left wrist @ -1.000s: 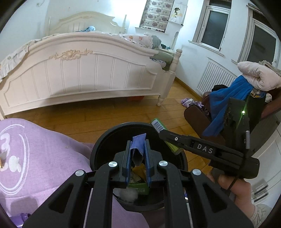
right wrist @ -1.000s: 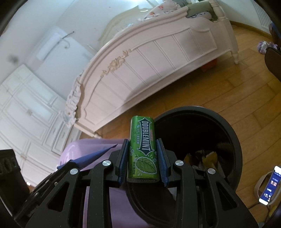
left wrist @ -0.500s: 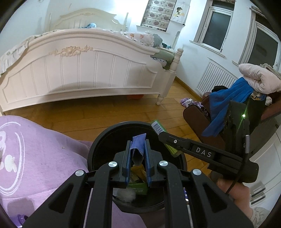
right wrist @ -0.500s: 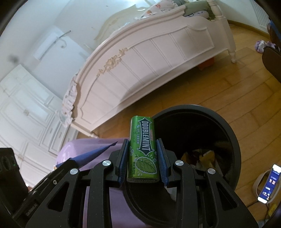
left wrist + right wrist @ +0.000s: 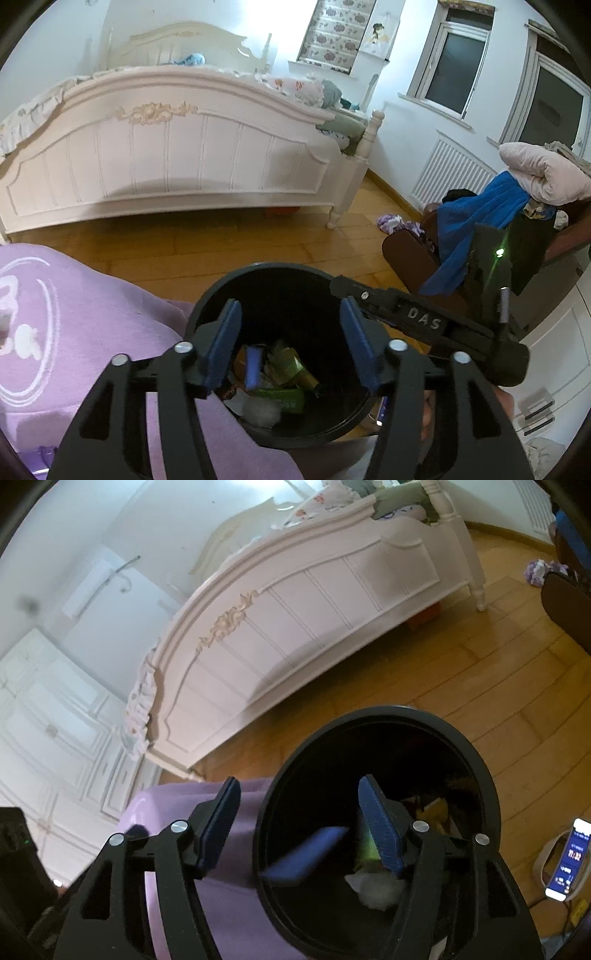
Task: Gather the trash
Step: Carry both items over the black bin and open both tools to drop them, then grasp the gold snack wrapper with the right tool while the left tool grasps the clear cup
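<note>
Trash (image 5: 271,373) lies in the black bin (image 5: 258,271), seen settled from the left view, while only the right view catches a blurred blue piece (image 5: 306,856) inside; both the left gripper (image 5: 290,338) and right gripper (image 5: 301,818) have just spread their fingers, empty.

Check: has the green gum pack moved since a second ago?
Yes. The green gum pack left the right tool, whose jaws just opened, and is dropping blurred below the black bin rim.
</note>
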The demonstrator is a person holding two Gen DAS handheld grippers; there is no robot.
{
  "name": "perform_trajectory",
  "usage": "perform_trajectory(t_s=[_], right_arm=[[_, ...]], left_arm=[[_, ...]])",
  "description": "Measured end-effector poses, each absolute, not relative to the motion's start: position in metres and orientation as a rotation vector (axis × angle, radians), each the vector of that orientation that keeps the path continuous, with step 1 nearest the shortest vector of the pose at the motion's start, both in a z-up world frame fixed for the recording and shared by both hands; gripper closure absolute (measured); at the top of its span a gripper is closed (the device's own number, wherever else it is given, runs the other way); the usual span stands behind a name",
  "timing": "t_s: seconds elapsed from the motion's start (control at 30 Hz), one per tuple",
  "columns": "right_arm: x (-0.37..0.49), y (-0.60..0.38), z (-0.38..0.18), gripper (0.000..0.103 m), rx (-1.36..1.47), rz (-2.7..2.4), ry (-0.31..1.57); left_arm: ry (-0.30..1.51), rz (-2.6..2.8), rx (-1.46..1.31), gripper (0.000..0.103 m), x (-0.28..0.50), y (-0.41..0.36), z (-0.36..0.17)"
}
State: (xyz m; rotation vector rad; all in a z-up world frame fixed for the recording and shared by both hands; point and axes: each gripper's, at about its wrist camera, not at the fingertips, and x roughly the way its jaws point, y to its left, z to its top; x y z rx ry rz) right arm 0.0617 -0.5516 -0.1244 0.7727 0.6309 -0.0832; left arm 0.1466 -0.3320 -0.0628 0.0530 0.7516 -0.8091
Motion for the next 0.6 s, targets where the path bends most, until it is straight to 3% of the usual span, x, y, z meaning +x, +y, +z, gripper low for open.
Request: perform_trajectory(t_s=[0.1,0.37,0.43,0.5,0.6], right_arm=[[0.063,-0.548,-0.123,0.036,0.752,-0.082,0.636],[0.067,-0.532,-0.116,0.036,0.683,-0.076,0.638],[0.068,-0.528,-0.114,0.036,0.664,-0.065,0.635],[0.069,-0.517,-0.108,0.036,0.631,-0.042,0.626],[0.070,-0.499,-0.100,0.036,0.570,0.012,0.611]], left_arm=[[0.733,-0.797,0.043,0.038,0.143,-0.318,-0.054],[0.685,-0.695,-0.021,0.037,0.140,-0.248,-0.034],[0.676,-0.652,-0.035,0.035,0.141,-0.224,-0.031],[0.659,-0.594,-0.048,0.025,0.139,-0.196,-0.027],[0.644,-0.504,-0.053,0.024,0.140,-0.159,-0.026]])
